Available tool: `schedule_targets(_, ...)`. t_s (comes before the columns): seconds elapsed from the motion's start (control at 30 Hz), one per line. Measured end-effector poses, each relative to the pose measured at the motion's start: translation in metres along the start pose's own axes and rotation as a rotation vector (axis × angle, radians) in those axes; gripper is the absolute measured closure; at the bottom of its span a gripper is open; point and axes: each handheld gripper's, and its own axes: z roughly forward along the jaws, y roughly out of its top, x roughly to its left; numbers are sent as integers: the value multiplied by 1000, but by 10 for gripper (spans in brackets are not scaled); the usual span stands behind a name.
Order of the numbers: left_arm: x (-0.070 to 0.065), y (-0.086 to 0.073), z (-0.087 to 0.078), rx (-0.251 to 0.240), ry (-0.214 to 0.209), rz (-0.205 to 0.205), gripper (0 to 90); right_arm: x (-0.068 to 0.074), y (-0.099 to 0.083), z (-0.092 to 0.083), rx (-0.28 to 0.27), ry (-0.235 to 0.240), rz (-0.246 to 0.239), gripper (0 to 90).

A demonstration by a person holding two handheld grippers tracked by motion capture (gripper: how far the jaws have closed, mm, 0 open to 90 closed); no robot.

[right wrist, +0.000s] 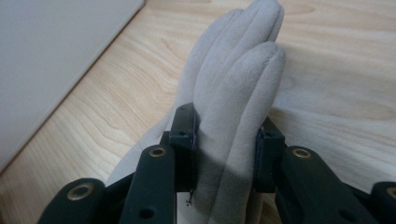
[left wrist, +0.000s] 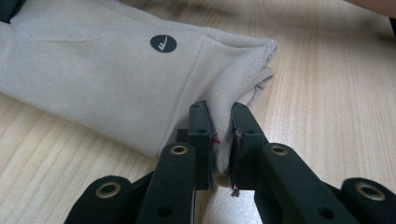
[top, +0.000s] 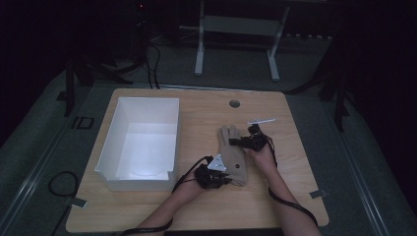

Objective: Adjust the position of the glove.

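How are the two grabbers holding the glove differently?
The left gripper pinches the thin cuff edge of the glove, jaws nearly together. The right gripper squeezes the fat finger end, jaws farther apart. Both are shut on the same beige glove, which lies on the wooden table.

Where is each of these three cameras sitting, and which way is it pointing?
High view: sits above the person's side, looking forward and down at the table, white box and glove; both forearms and tools show.
Left gripper view: rides the left tool, looking along its jaws, pinched on the glove's cuff edge.
Right gripper view: rides the right tool, looking along its jaws, which clasp the glove's fingers.
All three share the glove and the wooden tabletop.
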Motion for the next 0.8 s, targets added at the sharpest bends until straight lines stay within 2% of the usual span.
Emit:
schedule_targets(0.07,0,4,-4,-2,-7,-6,817,1,2,-3,-6,12,5,680)
schedule_targets(0.2,-1,11,-11,-14,-26,-17,817,7,8,-11,-16,22,-16,683)
schedule_targets(0.3,-1,16,-18,-42,-36,-39,816,12,14,-19,-47,44,-6,682)
schedule_targets(0.4,-3,24,-27,-52,-47,-43,816,17,19,-28,-63,50,-14,682)
schedule_targets(0.57,-8,38,-39,-57,-30,-19,816,24,28,-45,-96,64,-17,682)
schedule_targets(0.8,-10,53,-54,-57,-20,-15,816,32,40,-63,-122,71,-25,681)
